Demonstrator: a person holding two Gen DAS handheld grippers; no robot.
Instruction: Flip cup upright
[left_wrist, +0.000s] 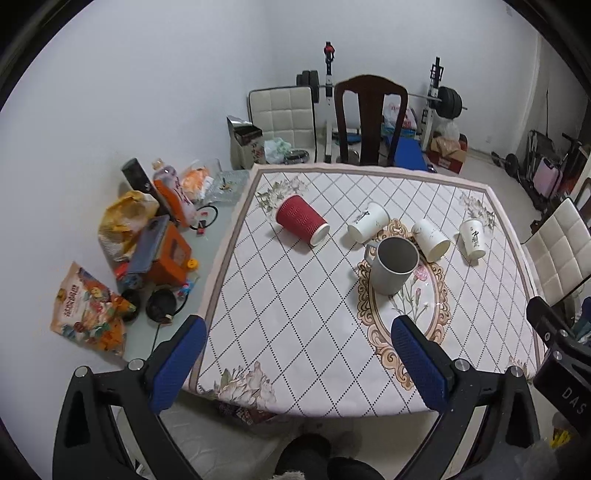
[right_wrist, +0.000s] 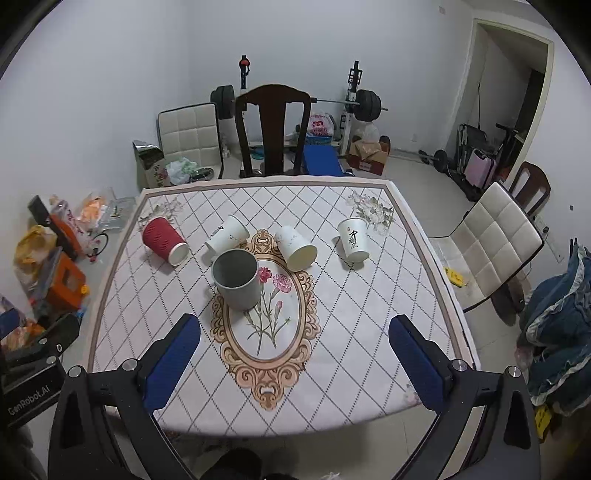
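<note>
Here, both the left gripper (left_wrist: 299, 362) and right gripper (right_wrist: 295, 360) are held spread apart above the table (right_wrist: 369, 350); the red cup (right_wrist: 163, 240) is seen lying sideways.

The near half of the table (right_wrist: 351, 369) is bare; the mug (right_wrist: 236, 280) and 4 lying cups, apparently close together, crowd the far half.
</note>
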